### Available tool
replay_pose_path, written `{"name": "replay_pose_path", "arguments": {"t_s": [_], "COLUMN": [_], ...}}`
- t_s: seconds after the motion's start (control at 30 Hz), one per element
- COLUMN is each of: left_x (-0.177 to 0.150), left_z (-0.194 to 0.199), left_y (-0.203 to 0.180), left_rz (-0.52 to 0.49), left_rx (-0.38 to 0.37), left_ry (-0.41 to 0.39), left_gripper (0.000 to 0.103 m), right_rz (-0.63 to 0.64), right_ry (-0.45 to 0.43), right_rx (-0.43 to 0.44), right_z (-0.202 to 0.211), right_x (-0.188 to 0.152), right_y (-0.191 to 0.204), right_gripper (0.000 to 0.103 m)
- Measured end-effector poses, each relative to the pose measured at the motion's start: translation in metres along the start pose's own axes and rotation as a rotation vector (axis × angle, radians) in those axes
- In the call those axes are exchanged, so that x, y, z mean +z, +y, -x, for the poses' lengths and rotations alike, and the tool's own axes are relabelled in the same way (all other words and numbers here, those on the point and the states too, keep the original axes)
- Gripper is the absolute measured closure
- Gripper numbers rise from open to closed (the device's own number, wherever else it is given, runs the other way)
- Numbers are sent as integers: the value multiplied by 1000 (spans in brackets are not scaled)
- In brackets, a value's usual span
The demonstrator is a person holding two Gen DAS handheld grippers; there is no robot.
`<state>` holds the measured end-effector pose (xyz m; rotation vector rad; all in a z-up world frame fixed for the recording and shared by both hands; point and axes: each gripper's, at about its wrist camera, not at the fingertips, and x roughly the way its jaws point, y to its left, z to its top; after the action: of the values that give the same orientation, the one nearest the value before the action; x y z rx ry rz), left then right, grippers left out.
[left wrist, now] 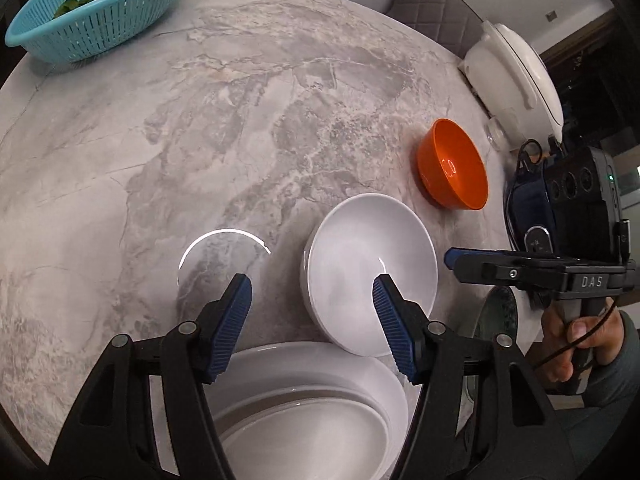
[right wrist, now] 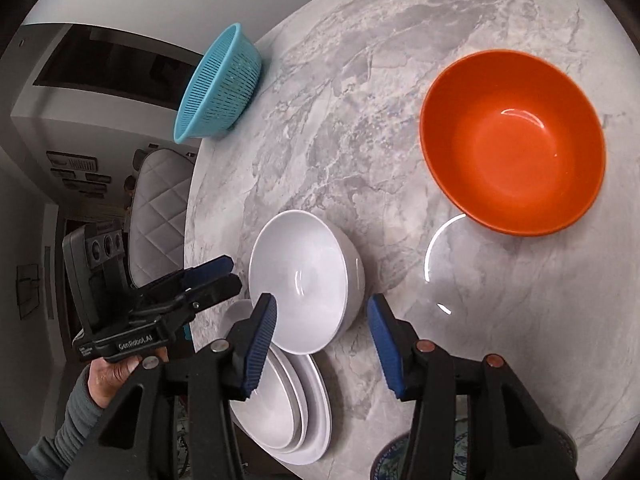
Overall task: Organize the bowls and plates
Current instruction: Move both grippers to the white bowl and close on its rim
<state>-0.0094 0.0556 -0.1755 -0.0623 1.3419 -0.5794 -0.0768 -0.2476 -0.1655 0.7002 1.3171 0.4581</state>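
Left claw [left wrist: 312, 300] is hanging over the desk [left wrist: 160, 140] with its jaws spread apart and nothing pinched between them; the blue pads are sitting above the near edge of the white bowl [left wrist: 368, 276], one pad over its inside, the other off to the side over bare marble. Right claw [right wrist: 320, 320] is also spread with nothing between the pads, hovering just over the white bowl's rim on the side facing the orange bowl [right wrist: 512, 140].

Using the white bowl as the landmark, here's the count:

- 1 white bowl, sitting upright on the desk, empty.
- 1 stack of white plates [left wrist: 316, 408] just beside it at the desk edge, nearer the claws. I'm counting three rims in the right wrist view, but they're nested so I'm not fully sure.
- 1 orange bowl, upright and empty, near the white bowl but not touching it, farther in on the desk.
- 1 dark patterned plate [left wrist: 498, 312] peeking out on the right claw's side, mostly hidden.
- 1 blue colander [left wrist: 96, 12] with some greens in it, well apart from the white bowl at the far desk edge.
- 1 white cooker-looking appliance [left wrist: 516, 76] beyond the orange bowl.
- 2 padded chairs, one [left wrist: 436, 4] behind the appliance.

Both hands are gripping the handles, grey sleeves showing.
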Motion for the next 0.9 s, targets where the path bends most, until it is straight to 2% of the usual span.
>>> {"name": "replay_pose_path", "arguments": {"t_s": [0.4, 0.6, 0.63, 0.67, 0.83, 0.9], "left_x": [8, 7, 7, 7, 7, 6], "left_z": [-36, -47, -48, -49, -54, -55], "left_y": [6, 4, 3, 3, -1, -4], "left_rz": [26, 11, 8, 6, -2, -13], "left_rx": [-21, 28, 30, 26, -5, 0], "left_ry": [100, 125, 124, 124, 140, 142], "left_gripper": [41, 43, 45, 53, 76, 78], "right_rz": [-46, -77, -76, -75, -77, -73], "right_ry": [46, 56, 57, 59, 59, 59], "right_rx": [-40, -46, -51, -49, -46, -44], "right_z": [-26, -29, -29, -30, -33, -33], "right_x": [3, 2, 3, 3, 4, 5], "right_y": [-14, -20, -21, -21, -20, -20], "right_gripper": [51, 52, 52, 54, 57, 63]}}
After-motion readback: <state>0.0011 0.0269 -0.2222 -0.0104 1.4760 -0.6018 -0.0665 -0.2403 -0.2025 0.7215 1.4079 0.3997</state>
